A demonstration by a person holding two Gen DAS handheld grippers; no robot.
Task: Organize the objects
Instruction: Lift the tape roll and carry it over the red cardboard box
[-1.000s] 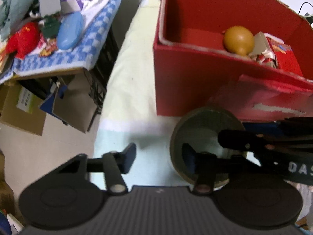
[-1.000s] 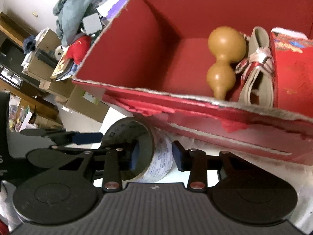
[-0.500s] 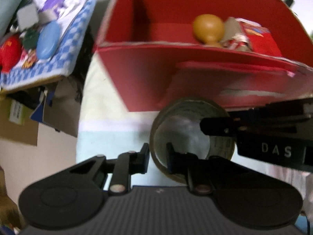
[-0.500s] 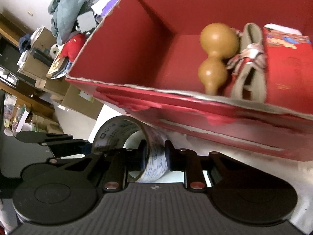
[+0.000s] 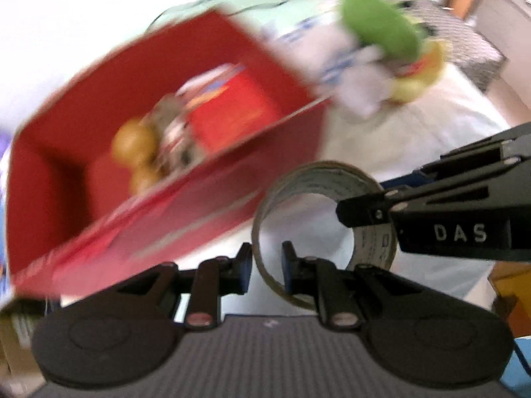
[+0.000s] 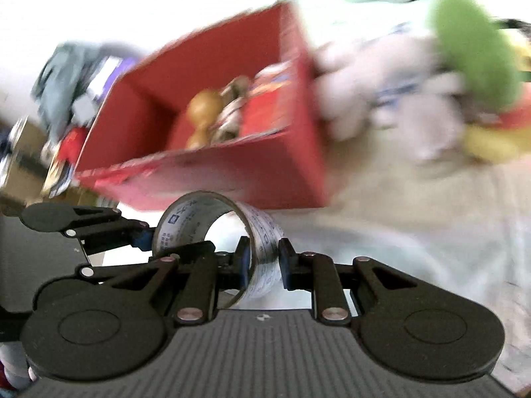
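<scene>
A roll of tape (image 5: 323, 229) is gripped from both sides at once. In the left wrist view the left hand-held gripper (image 5: 265, 262) pinches the near-left wall of the ring, one finger outside it and the other inside the hollow core, both pressed against the wall. The right hand-held gripper (image 5: 431, 212) reaches in from the right of that view and clamps the opposite, right-hand wall of the roll. In the right wrist view the right hand-held gripper (image 6: 264, 260) is likewise closed on the printed wall of the tape roll (image 6: 212, 232), with one finger inside the ring and one outside, and the left hand-held gripper (image 6: 99, 229) enters from the left and holds the far-left edge. The roll sits just in front of each camera, its open core turned toward the left wrist camera. Beyond it, farther off and blurred, stands a red box (image 5: 99, 139) open at the top, holding a brown gourd (image 5: 136, 152), a red packet (image 5: 232, 112) and some pale items too smeared to identify. To the right of the box a green and yellow plush toy (image 6: 478, 76) lies on a pale sheet (image 6: 415, 219). Left of the box, clothes and clutter (image 6: 63, 76) are piled up.
</scene>
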